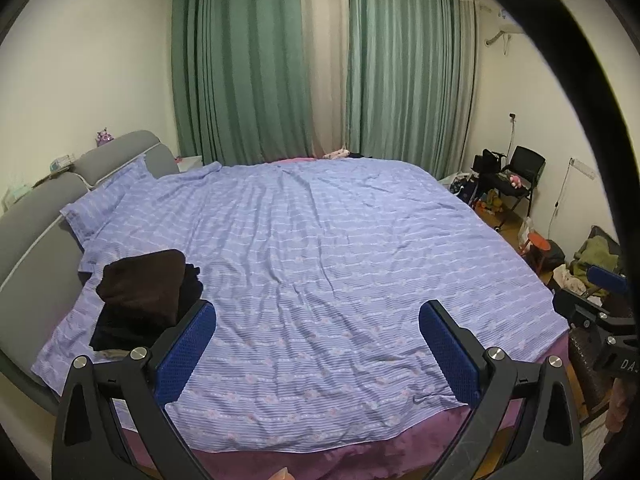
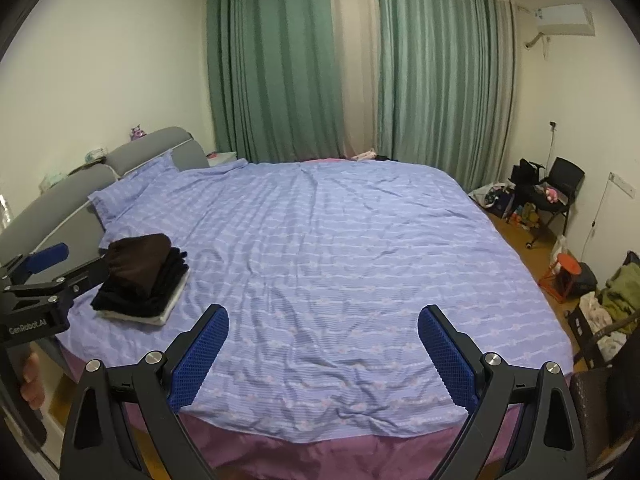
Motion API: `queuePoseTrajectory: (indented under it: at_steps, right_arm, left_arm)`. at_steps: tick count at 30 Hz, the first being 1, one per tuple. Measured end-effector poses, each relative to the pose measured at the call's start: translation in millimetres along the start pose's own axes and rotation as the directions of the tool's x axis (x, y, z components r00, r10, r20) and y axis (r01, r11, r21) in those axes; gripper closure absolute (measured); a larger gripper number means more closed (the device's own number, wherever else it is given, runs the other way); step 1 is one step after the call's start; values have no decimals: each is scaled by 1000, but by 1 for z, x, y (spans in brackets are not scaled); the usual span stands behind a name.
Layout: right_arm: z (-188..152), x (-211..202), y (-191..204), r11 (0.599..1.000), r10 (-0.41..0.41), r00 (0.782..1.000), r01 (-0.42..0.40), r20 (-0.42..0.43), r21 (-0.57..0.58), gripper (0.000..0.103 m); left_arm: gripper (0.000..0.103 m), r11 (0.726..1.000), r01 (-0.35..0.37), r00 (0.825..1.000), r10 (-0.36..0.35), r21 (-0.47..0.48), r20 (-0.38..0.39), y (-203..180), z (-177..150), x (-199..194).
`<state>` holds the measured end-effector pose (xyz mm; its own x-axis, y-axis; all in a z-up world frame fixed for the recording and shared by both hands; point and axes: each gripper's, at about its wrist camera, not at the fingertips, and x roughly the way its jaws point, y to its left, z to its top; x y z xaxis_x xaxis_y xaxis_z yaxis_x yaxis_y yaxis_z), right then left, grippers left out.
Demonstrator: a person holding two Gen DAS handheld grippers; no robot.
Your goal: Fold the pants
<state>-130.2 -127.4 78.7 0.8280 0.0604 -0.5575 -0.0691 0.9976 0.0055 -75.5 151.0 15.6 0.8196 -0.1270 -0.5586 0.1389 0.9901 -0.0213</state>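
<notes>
A stack of folded dark pants (image 1: pixel 146 296) lies on the left side of the bed, with a brown pair on top, black ones below and a pale one at the bottom; the stack also shows in the right wrist view (image 2: pixel 142 278). My left gripper (image 1: pixel 318 338) is open and empty, held above the near edge of the bed, just right of the stack. My right gripper (image 2: pixel 323 344) is open and empty over the near middle of the bed. The left gripper (image 2: pixel 44 270) shows at the left edge of the right wrist view, beside the stack.
The bed has a purple striped sheet (image 1: pixel 320 248) and a grey headboard (image 1: pixel 48 208) on the left. Green curtains (image 1: pixel 260 64) hang behind. A black chair (image 2: pixel 556 188), an orange stool (image 2: pixel 566 270) and a pile of clothes (image 2: pixel 616 292) stand on the floor at right.
</notes>
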Motion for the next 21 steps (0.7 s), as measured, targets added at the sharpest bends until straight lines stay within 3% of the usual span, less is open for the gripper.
queuePoseTrajectory:
  at_steps: [21]
  right_arm:
    - [-6,-4,-17,1000,-14,1000,14,5,16,7]
  left_arm:
    - [0,999,24,1000,-24,25,-2,-23,-3,4]
